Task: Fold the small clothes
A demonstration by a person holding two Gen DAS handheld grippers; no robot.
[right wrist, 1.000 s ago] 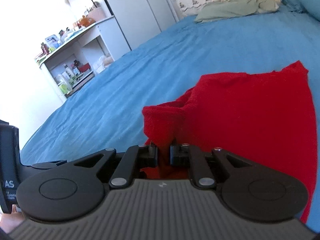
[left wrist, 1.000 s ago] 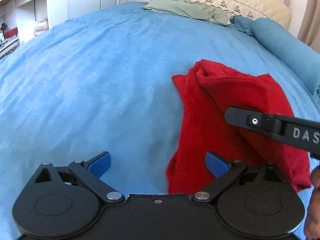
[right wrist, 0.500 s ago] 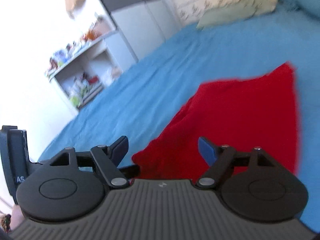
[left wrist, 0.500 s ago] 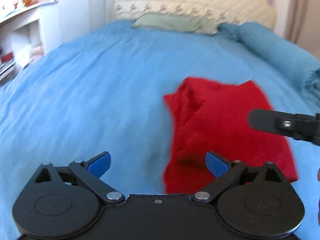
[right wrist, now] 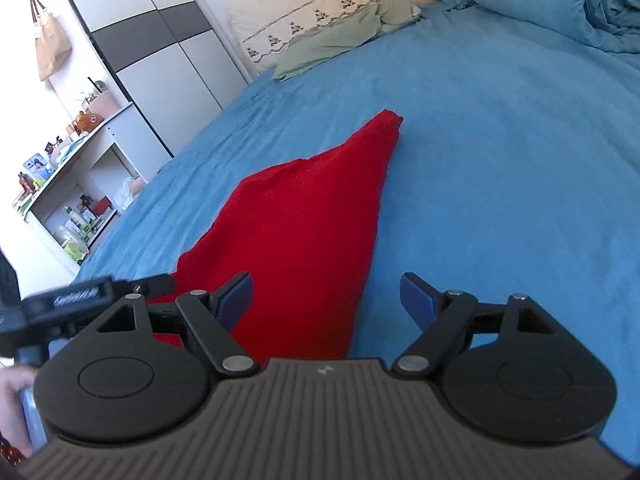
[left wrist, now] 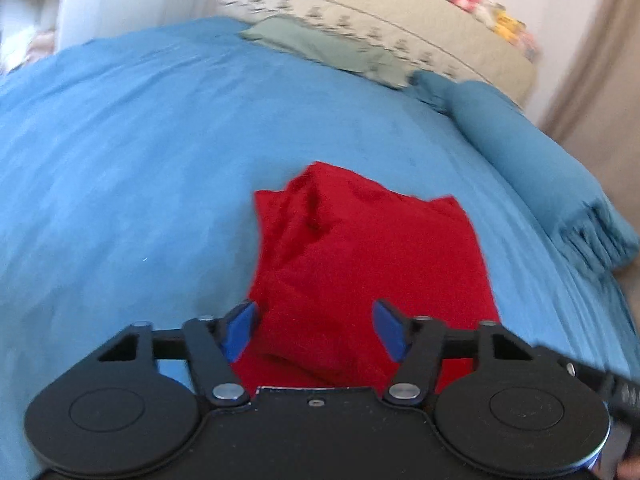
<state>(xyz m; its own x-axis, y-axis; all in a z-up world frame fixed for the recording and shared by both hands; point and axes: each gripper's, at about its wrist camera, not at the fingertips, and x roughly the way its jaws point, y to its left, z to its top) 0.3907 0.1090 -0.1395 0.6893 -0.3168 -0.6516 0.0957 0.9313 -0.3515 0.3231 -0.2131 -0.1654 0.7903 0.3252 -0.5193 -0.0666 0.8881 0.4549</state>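
A red garment lies folded on the blue bedspread; it also shows in the right wrist view. My left gripper is open, its blue pads just above the garment's near edge, holding nothing. My right gripper is open and empty, over the garment's near right edge, with the right pad over bare bedspread. The left gripper's finger shows in the right wrist view at the garment's near left corner.
A green pillow and a cream quilted headboard are at the far end of the bed. A rolled blue blanket lies along the right side. White shelves with clutter and a wardrobe stand left of the bed.
My right gripper opened and let go of the red garment, which now lies flat. My left gripper moved right, over the garment's near edge. Both pulled back slightly.
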